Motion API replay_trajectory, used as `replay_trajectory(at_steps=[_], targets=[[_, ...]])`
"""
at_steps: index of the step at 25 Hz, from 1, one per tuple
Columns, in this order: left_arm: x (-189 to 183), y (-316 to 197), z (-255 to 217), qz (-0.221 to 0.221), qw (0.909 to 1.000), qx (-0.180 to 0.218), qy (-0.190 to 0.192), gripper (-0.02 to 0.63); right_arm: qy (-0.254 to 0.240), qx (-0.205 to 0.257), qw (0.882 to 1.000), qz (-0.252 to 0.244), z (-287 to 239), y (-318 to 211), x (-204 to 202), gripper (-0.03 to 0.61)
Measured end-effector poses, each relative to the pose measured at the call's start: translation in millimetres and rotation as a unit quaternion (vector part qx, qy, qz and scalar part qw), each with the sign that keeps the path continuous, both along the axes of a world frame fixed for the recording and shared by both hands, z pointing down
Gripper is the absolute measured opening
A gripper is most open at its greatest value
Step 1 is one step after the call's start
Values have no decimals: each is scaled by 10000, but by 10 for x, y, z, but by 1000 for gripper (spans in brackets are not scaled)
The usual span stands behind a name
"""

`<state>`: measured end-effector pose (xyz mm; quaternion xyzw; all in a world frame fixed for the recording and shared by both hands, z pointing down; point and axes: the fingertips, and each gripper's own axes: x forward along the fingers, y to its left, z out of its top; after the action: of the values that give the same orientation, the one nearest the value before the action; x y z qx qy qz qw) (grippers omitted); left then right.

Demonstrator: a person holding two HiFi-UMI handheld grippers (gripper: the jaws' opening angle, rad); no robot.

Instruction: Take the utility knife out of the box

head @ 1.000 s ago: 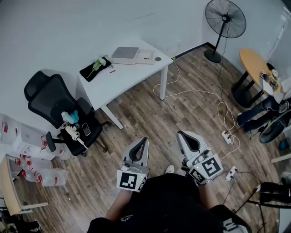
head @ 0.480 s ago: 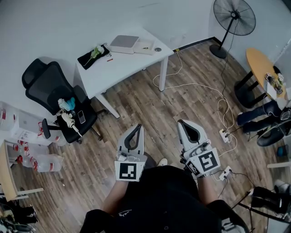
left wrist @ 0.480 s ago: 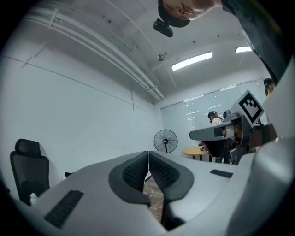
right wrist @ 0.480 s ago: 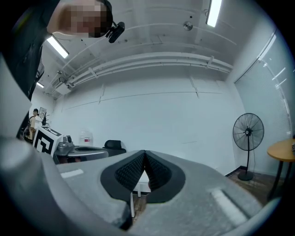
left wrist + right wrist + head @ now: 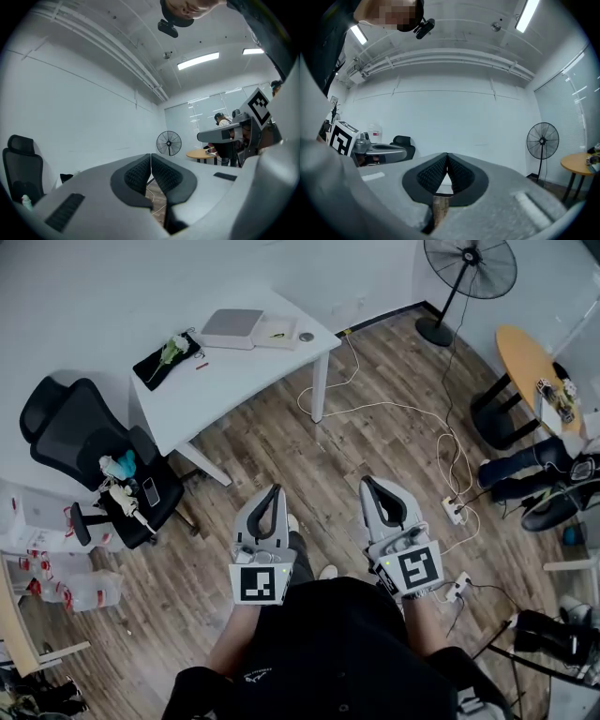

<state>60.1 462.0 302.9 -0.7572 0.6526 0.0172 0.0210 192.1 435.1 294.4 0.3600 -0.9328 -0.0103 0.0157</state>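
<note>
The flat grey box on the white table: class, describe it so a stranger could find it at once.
Find the white table against the wall, right of the black office chair. The flat grey box lies at its far edge. Unlike the black mat to its left, it is pale and square.

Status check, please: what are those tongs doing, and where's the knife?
Left tongs and right tongs shut, empty. Box on white table ahead, untouched; knife not visible. Cable loops near table.
</note>
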Motion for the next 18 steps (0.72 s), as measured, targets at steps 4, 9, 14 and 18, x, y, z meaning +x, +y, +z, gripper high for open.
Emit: replay_trajectory(at_steps=[4,9,14,18], targets=[[-149,-422,3,174,9998,-13,47,6,-1,-135,9999,99,36,-359,-145,5],[-369,-976,75,325,9993,-8,182,6,-3,-388,9987,329,118,-848,-300,5],[-641,-1494,92,524,9982,-29,288,6,-103,-546,9967,585,166,-1303,-508,5],[-833,-1877,90,765,9969,21,203,7,-154,-448,9965,688,125,-1617,-763,5]])
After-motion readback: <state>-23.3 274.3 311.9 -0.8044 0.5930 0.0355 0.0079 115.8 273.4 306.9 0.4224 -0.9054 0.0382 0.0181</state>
